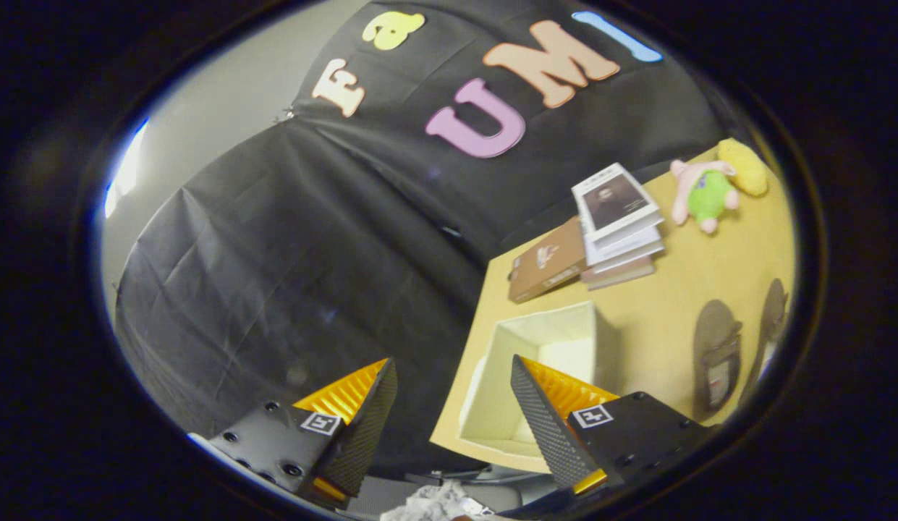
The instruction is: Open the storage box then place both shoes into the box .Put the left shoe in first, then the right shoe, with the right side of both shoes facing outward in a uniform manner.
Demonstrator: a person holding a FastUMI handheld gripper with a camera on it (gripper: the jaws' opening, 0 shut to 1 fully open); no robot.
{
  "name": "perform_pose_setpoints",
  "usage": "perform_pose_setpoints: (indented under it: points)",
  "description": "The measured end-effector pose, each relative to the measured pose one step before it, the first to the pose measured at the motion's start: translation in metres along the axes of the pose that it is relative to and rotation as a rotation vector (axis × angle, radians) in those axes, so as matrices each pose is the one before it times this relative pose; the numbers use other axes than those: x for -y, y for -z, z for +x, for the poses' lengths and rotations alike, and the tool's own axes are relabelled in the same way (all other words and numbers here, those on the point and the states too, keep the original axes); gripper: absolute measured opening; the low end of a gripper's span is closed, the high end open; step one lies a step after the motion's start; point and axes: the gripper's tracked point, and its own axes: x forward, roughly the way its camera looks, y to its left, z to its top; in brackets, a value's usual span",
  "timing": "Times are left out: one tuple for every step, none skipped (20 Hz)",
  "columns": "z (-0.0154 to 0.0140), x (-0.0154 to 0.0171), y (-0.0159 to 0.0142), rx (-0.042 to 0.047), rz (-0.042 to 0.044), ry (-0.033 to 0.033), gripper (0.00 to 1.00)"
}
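My gripper (454, 387) is open, held well above the table, with nothing between its fingers. Below the right finger stands the cream storage box (557, 329), open at the top, its inside bare, near the corner of the yellow table (658, 318). Two dark shoes lie side by side on the table to the right of the box: one (716, 354) close to it, the other (771, 329) beyond it near the table's edge. The view is tilted, so the table slants.
A stack of books (619, 224) and a brown book or flat box (546, 262) lie beyond the storage box. A pink-and-green plush toy (702, 192) and a yellow plush (744, 168) sit farther back. Black cloth hangs left of the table. Crumpled pale material (434, 503) shows beneath the fingers.
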Motion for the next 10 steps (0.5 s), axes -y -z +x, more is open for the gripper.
perform_pose_setpoints:
  points:
    - [-0.01096, 0.02573, -0.0105, 0.02122, 0.00379, 0.05509, 1.0]
    - [-0.00943, 0.02455, -0.00729, 0.01544, 0.00656, 0.05396, 1.0]
    - [-0.00939, 0.0248, -0.00765, 0.01288, 0.00879, 0.05255, 1.0]
    - [-0.00974, 0.02155, -0.00445, 0.00798, 0.00989, 0.05058, 1.0]
    - [-0.00622, 0.02296, -0.00212, 0.00151, 0.00817, 0.04939, 1.0]
    - [-0.00146, 0.02427, 0.00016, -0.00636, 0.00321, 0.0503, 1.0]
    - [-0.00143, 0.0216, 0.0029, -0.0123, -0.00468, 0.04549, 1.0]
    - [-0.0007, 0.01796, 0.00561, -0.01742, -0.0101, 0.03928, 1.0]
    - [0.00398, 0.02064, 0.00918, -0.02884, -0.01811, 0.0425, 1.0]
    - [0.00551, 0.01265, 0.00967, -0.03252, -0.01466, 0.03047, 1.0]
